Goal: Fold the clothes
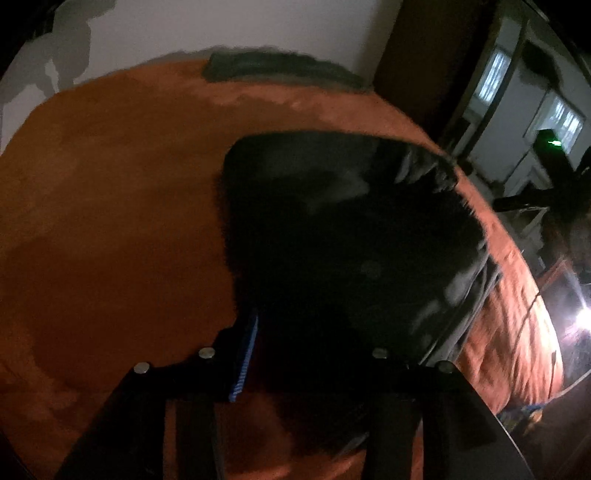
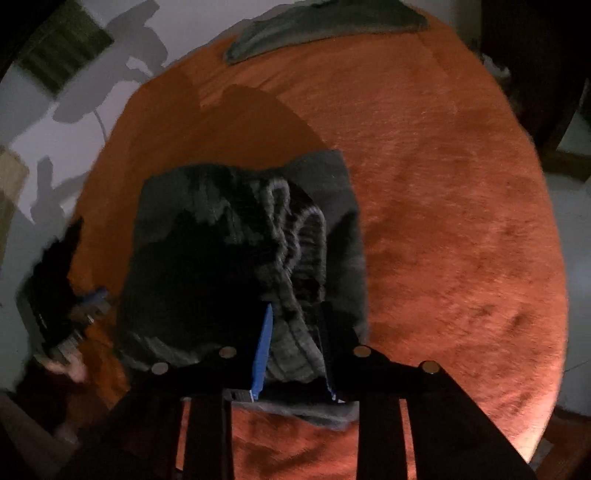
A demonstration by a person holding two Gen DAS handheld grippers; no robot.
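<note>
Orange plush blanket (image 2: pixel 443 221) covered the bed across both views, dimly lit. On it lay the dark garment (image 2: pixel 207 266), folded into a rough rectangle at centre-left of the right wrist view, with a bunched ribbed band (image 2: pixel 299 236) of grey-edged fabric piled on its upper layer. In the left wrist view the same dark garment (image 1: pixel 332 240) filled the centre and lower right of the frame, its right edge reaching the edge of the blanket (image 1: pixel 110 221).

Right gripper (image 2: pixel 295 350): jaws parted a little, blue-lined fingers (image 2: pixel 263 350) standing either side of the ribbed band at the garment's near edge. The fabric lay between them; whether the pads pressed on it could not be told.

Left gripper (image 1: pixel 306 350): one blue-lined finger (image 1: pixel 245 362) was visible at lower centre against the garment's left edge. The opposite finger was lost against the black cloth, so the spread of the jaws could not be read from that view. In the right wrist view the left gripper (image 2: pixel 79 317) appeared blurred at the left edge of the frame, just beside the garment, with a hand (image 2: pixel 68 369) below it.

A second, grey-green cloth (image 2: pixel 325 26) lay flat at the far edge of the bed, top of frame, well apart from the dark garment. Pale wall (image 1: pixel 221 26) stood behind it.
</note>
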